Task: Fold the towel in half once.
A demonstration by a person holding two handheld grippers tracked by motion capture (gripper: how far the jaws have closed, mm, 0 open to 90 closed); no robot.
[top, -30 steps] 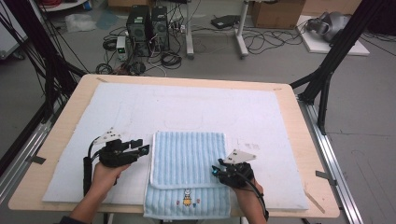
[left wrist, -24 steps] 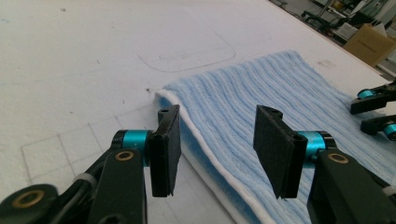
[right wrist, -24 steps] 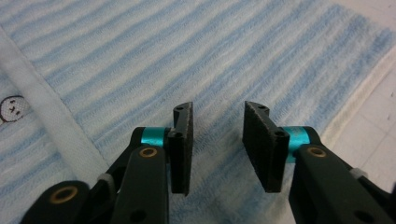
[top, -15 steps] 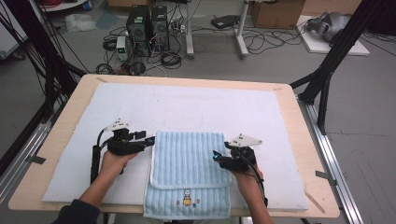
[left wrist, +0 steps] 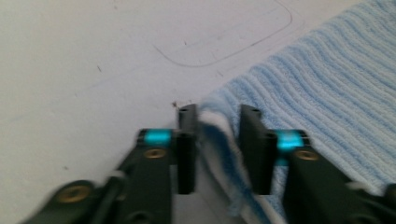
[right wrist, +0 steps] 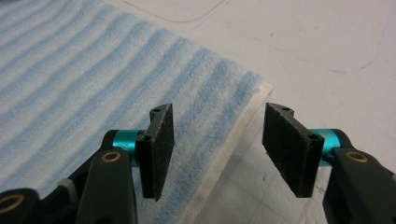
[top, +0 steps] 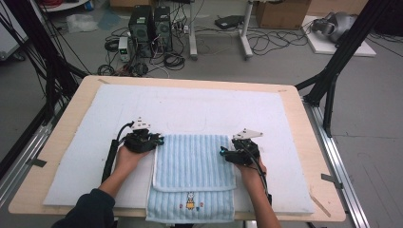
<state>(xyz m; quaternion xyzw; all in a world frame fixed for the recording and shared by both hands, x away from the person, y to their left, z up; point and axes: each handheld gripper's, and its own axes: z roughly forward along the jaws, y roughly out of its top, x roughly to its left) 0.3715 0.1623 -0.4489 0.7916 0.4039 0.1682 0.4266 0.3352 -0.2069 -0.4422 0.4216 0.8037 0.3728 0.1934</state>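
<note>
With my left tool (left wrist: 217,149) just closing onto the towel's (top: 195,164) far-left corner and my right tool (right wrist: 215,149) gaping astride its far-right corner, unclenched, the towel lies between them, stretching back toward me.

Towel (top: 195,178): light blue terry cloth with lengthwise ribs and a white border, lying flat on the near middle of the white mat (top: 199,107). It is folded over, the upper layer ending in a white hem that runs across its near part; below that hem a single layer shows, bearing a small embroidered rabbit figure in yellow, and this end reaches over the near table edge. In the left gripper view its far left corner (left wrist: 219,121) is bunched and raised; its far right corner (right wrist: 254,91) lies flat.
</note>
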